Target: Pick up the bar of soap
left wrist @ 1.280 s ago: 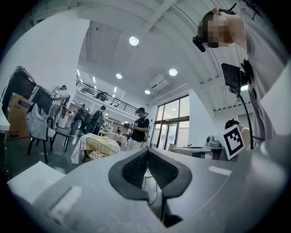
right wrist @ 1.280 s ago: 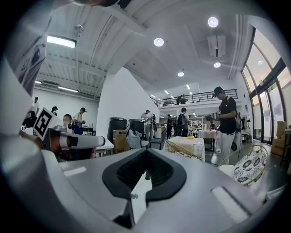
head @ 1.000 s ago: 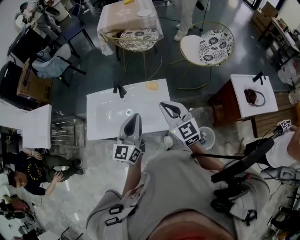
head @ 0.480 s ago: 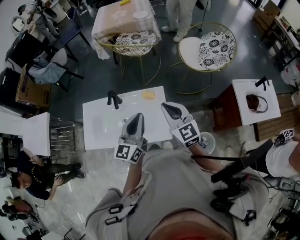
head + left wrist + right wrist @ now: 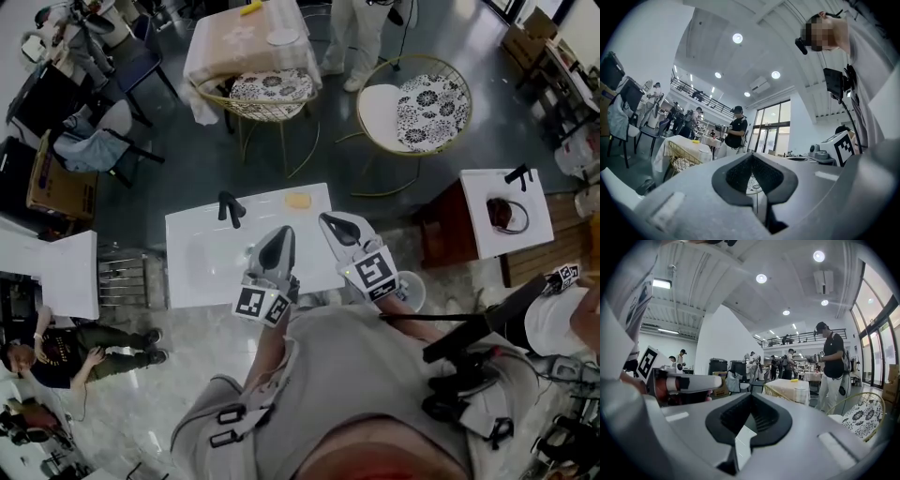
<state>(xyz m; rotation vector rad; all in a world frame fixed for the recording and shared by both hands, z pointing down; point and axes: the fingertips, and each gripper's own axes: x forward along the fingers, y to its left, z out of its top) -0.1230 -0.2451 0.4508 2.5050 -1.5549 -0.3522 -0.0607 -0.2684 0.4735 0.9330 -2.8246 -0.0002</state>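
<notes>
Jaws of the left gripper (image 5: 278,243) are pressed together with nothing between them. The jaws of the right gripper (image 5: 338,224) are pressed together and empty too. Both grippers hang over the near edge of the flat white sink top (image 5: 199,283), side by side and a little apart. The pale yellow bar of soap (image 5: 298,200) lies flat on that sink top by its far edge, close to the far right corner. It is well apart from both grippers. The black metal tap (image 5: 230,207) stands by the far edge too, nearer the far left corner.

I think the step now is the reach for the soap. The right gripper looks nearer, so it seems the better one to use. Its jaws should open wide first, then go across and come down with one jaw on each side of the bar. A slow, soft squeeze is best, since soap can be slippery and may shoot out.

The bowl sunk into the sink top (image 5: 220,251) looks empty, and I see no water. A white round tub (image 5: 413,284) sits on the floor by the near right corner, partly behind the right gripper, and I cannot tell what is in it
</notes>
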